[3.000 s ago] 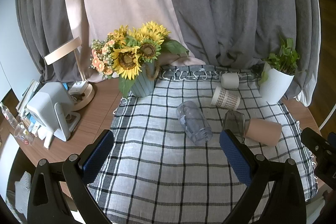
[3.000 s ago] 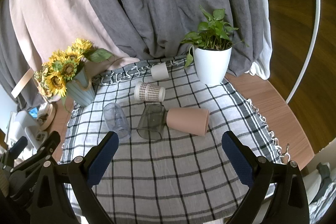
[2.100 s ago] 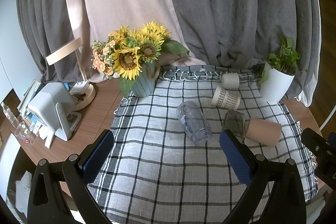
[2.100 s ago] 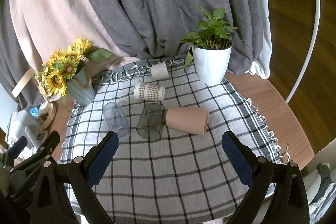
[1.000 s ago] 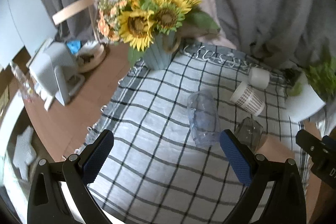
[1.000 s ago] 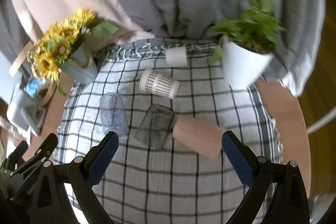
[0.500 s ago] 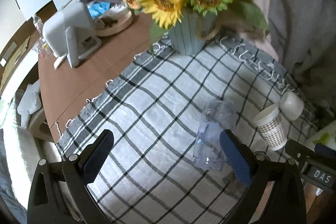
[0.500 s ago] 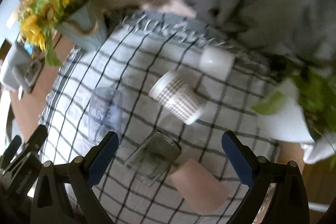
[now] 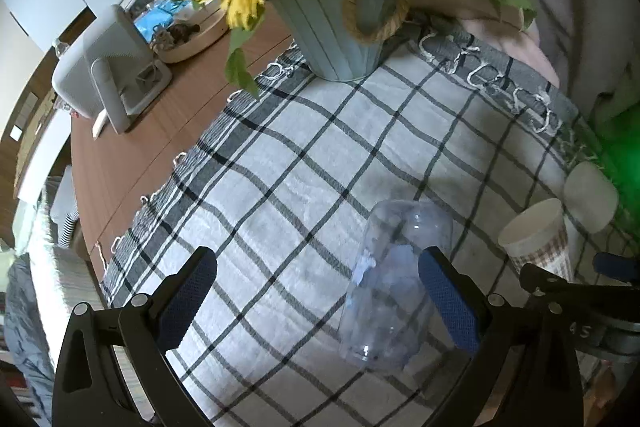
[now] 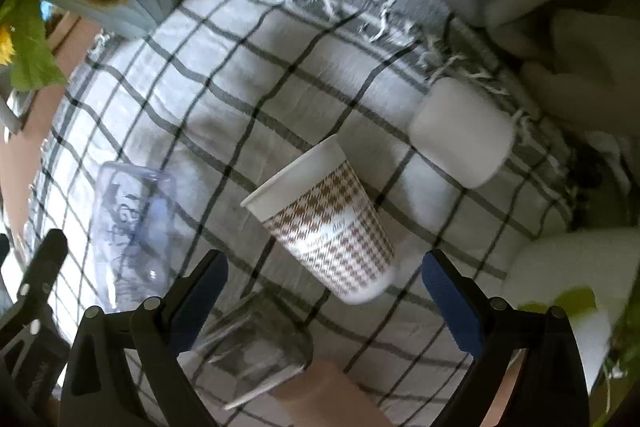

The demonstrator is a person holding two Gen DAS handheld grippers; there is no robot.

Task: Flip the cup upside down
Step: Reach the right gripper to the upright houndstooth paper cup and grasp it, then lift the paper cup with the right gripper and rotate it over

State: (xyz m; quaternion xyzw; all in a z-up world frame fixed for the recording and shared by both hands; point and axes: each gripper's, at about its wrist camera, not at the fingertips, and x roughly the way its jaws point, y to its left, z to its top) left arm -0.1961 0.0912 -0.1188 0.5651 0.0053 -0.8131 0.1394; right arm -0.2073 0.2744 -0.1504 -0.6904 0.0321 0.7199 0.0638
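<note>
Several cups lie on their sides on a checked cloth [image 9: 288,163]. A clear plastic cup [image 9: 394,279] lies just left of my left gripper's right finger; my left gripper [image 9: 320,303] is open and empty above the cloth. A houndstooth paper cup [image 10: 324,219] lies between the fingers of my open, empty right gripper [image 10: 320,303], a little beyond the tips. A smoky glass cup [image 10: 256,355] and a pink cup [image 10: 328,395] lie below it. A small white cup [image 10: 460,139] lies farther back. The paper cup also shows in the left wrist view [image 9: 536,239].
A blue vase of sunflowers [image 9: 344,15] stands at the cloth's far left corner. A white pot [image 10: 568,291] with a plant is at the right. A white device [image 9: 108,75] and a tray sit on the wooden table [image 9: 132,155]. Curtains hang behind.
Both grippers have moved forward and down toward the cups, which now look much larger. The left closed in on the clear cup, the right on the paper cup. Both stay open.
</note>
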